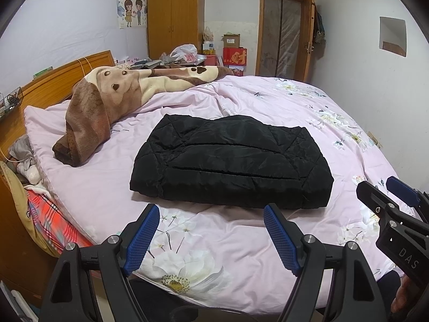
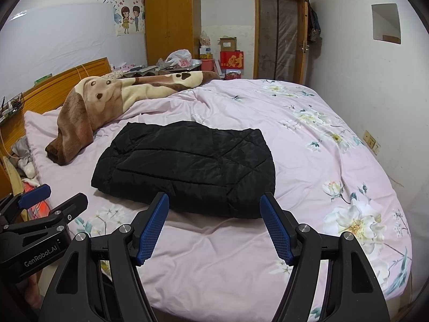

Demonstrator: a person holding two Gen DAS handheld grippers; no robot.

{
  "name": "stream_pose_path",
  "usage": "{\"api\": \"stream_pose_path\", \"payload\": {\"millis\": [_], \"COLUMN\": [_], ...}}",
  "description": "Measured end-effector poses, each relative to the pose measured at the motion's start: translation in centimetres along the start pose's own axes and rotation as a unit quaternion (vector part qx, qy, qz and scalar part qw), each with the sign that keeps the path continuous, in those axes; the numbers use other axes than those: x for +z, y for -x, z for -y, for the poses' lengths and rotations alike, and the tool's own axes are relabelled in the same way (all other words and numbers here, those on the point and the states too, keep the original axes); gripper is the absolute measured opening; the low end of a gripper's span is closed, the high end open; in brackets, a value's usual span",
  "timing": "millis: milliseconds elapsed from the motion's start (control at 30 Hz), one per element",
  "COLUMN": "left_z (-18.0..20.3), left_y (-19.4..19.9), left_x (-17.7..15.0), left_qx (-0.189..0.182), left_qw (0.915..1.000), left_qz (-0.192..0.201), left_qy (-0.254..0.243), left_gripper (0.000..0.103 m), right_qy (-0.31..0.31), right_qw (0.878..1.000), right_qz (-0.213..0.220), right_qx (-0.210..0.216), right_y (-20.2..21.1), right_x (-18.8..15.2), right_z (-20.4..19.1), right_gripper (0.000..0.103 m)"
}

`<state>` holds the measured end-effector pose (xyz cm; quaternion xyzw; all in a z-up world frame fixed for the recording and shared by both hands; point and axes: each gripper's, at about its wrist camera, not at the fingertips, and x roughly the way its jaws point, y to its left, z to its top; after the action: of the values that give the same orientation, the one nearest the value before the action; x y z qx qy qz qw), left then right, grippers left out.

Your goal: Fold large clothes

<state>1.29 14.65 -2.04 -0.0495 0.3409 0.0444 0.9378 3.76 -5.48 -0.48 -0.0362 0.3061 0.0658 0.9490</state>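
Observation:
A black quilted jacket (image 1: 230, 161) lies folded into a compact rectangle on the pink floral quilt (image 1: 214, 247); it also shows in the right wrist view (image 2: 187, 163). My left gripper (image 1: 211, 212) is open and empty, held back from the jacket's near edge, above the quilt. My right gripper (image 2: 214, 201) is open and empty, just short of the jacket's near edge. The right gripper shows at the right of the left wrist view (image 1: 380, 187), and the left gripper at the left of the right wrist view (image 2: 56, 196). Neither touches the jacket.
A brown and cream plush blanket (image 1: 107, 102) lies bunched along the bed's far left by the wooden headboard (image 1: 67, 72). Clothes (image 1: 40, 214) are piled beside the bed at the left. A wardrobe (image 1: 174, 18), boxes (image 1: 233, 51) and a door (image 1: 284, 32) stand at the back.

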Motion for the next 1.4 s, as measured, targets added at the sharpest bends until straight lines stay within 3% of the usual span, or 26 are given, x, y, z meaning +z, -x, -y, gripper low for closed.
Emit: {"api": "stream_pose_path", "payload": {"millis": [1400], "left_z": [-0.50], "left_y": [-0.32], "left_x": [-0.26], "left_qx": [0.001], "left_qw": [1.0000], "left_qz": [-0.004], "left_qy": [-0.001], "left_gripper": [0.080], "right_qy": [0.001], "right_qw": [1.000], "right_qz": [-0.001], "right_qx": [0.001], "right_y": [0.03], "right_x": [-0.05], "right_z": [-0.12], "right_gripper": [0.071]}}
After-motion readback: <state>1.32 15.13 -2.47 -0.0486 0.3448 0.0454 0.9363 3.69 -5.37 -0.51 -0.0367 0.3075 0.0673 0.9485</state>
